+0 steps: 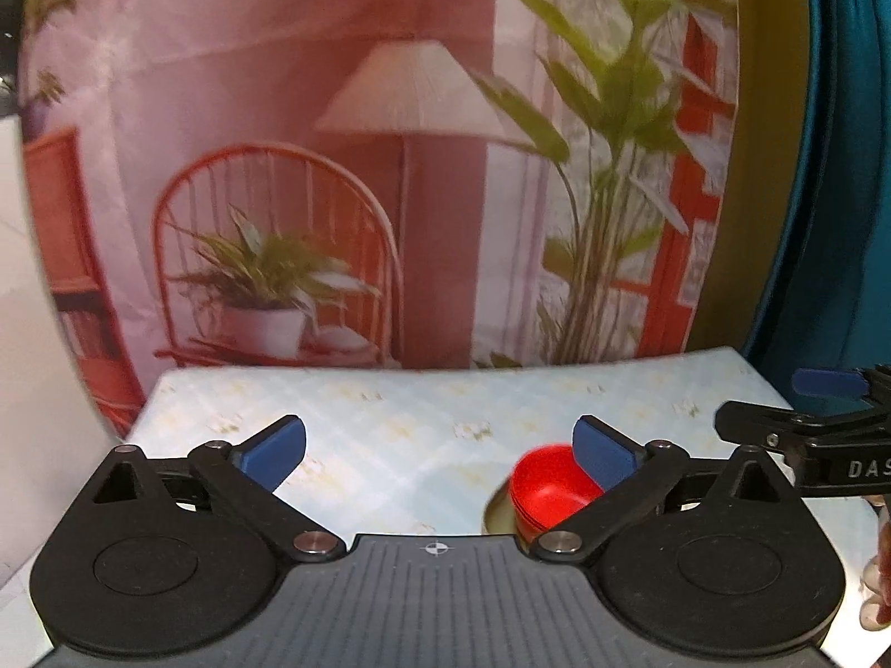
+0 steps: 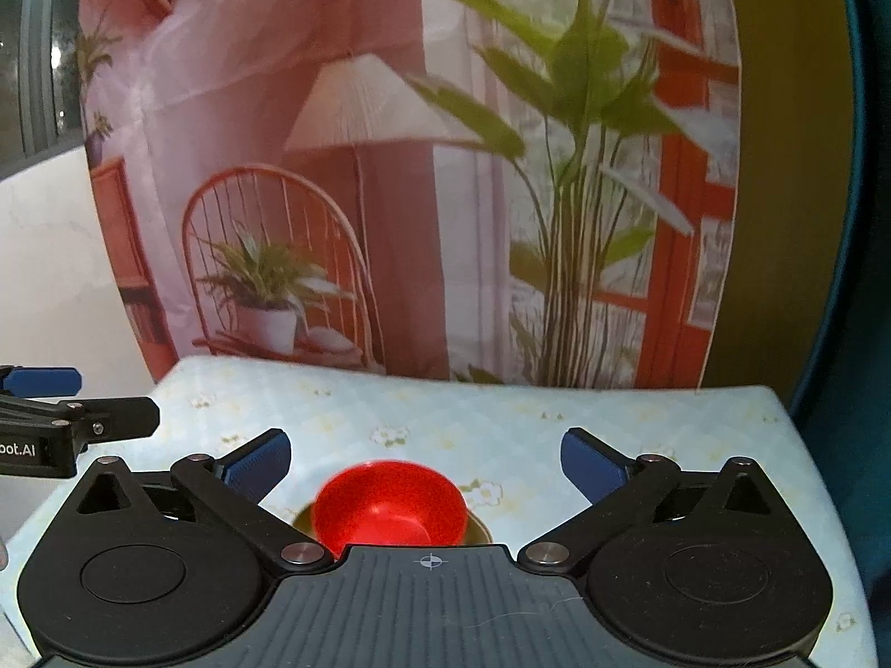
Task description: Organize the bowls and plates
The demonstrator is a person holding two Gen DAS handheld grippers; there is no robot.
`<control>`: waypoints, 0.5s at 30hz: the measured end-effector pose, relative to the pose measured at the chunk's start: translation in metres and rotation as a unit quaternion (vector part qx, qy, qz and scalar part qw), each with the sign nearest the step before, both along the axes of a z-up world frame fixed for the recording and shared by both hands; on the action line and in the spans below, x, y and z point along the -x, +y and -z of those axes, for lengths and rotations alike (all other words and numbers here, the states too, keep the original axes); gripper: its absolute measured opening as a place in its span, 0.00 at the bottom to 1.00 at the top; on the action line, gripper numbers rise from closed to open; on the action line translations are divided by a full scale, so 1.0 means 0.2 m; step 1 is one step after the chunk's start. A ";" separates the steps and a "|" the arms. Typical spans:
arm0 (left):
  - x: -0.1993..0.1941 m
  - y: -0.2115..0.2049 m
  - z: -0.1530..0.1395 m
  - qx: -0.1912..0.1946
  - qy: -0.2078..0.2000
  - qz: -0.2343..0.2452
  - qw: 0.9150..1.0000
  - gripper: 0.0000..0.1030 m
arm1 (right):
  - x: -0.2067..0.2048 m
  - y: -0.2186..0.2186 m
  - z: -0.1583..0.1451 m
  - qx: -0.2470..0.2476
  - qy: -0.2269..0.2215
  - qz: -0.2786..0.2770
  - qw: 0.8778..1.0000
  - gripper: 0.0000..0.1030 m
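A red bowl (image 2: 390, 509) sits in a shallow yellow-green plate (image 2: 479, 529) on the table, just ahead of my right gripper (image 2: 426, 467) and between its wide-open blue pads. The bowl also shows in the left wrist view (image 1: 548, 487), low right, partly behind the right pad of my left gripper (image 1: 440, 453), which is open and empty. The plate's rim (image 1: 495, 512) shows beside it. Each gripper's side shows in the other's view: the right one (image 1: 807, 417), the left one (image 2: 61, 412).
The table has a pale blue floral cloth (image 2: 501, 423). A printed backdrop (image 2: 390, 167) of a lamp, chair and plants stands along its far edge. A teal surface (image 1: 846, 167) lies to the right and a white wall (image 2: 55, 256) to the left.
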State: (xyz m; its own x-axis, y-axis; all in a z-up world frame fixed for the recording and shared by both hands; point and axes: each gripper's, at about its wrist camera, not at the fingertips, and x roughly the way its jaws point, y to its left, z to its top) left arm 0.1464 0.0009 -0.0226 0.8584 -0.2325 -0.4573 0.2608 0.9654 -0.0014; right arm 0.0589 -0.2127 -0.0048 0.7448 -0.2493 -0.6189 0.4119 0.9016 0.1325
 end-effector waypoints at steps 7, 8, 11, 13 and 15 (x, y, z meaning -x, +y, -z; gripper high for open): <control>0.16 0.07 -0.16 0.001 -0.033 -0.023 0.999 1.00 | 0.10 0.10 -0.19 0.028 -0.027 0.010 0.999 1.00; 0.19 0.07 -0.18 -0.001 -0.039 -0.027 0.999 1.00 | 0.11 0.12 -0.22 0.032 -0.030 0.014 0.999 1.00; 0.28 0.09 -0.23 -0.015 -0.058 -0.039 0.997 1.00 | 0.16 0.16 -0.29 0.037 -0.043 0.019 0.998 1.00; 0.33 0.10 -0.26 -0.022 -0.066 -0.045 0.997 1.00 | 0.19 0.18 -0.33 0.039 -0.050 0.018 0.998 1.00; 0.37 0.12 -0.28 -0.019 -0.073 -0.046 0.996 1.00 | 0.22 0.21 -0.37 0.044 -0.054 0.018 0.997 1.00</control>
